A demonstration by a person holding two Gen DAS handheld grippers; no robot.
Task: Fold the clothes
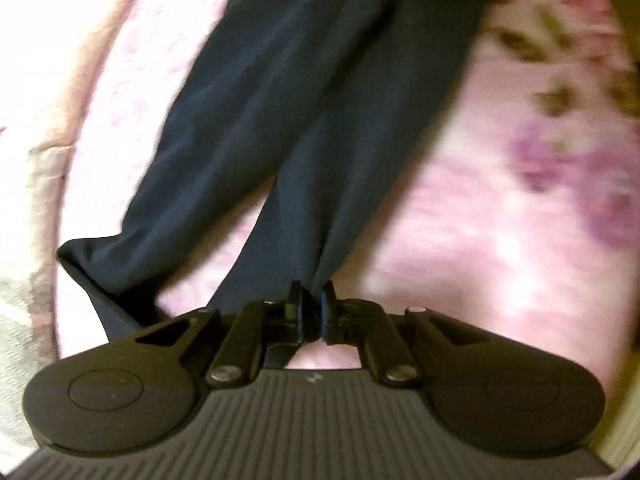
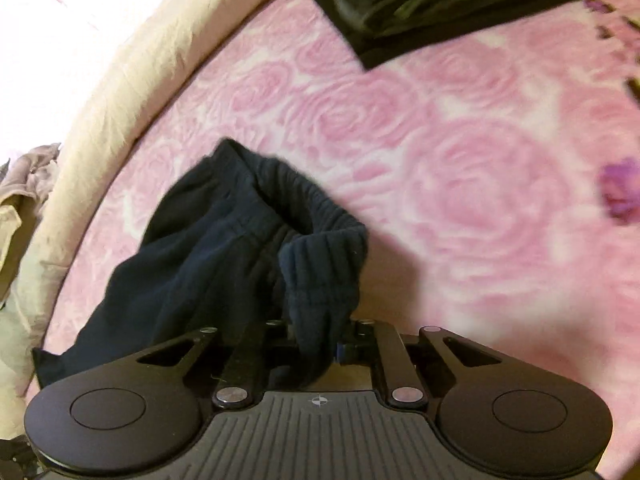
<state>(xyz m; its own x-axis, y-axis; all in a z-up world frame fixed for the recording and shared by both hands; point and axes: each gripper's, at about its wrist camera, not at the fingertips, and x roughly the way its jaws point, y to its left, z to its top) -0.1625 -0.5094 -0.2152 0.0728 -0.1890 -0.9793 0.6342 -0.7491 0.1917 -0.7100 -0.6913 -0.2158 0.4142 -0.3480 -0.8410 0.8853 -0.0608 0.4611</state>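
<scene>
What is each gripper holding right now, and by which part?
Left gripper pinches the navy trousers at a leg hem; right gripper clamps their ribbed waistband.

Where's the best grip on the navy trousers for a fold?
Probably at both ends, from above: the right gripper is shut on the ribbed waistband, the left gripper on a leg hem. The navy trousers lie lengthwise on the pink blanket.

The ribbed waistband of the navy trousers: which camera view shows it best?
The right wrist view: the ribbed waistband of the navy trousers fills the middle, bunched in the right tongs. The left wrist view shows only both trouser legs on the pink blanket, no waistband.
</scene>
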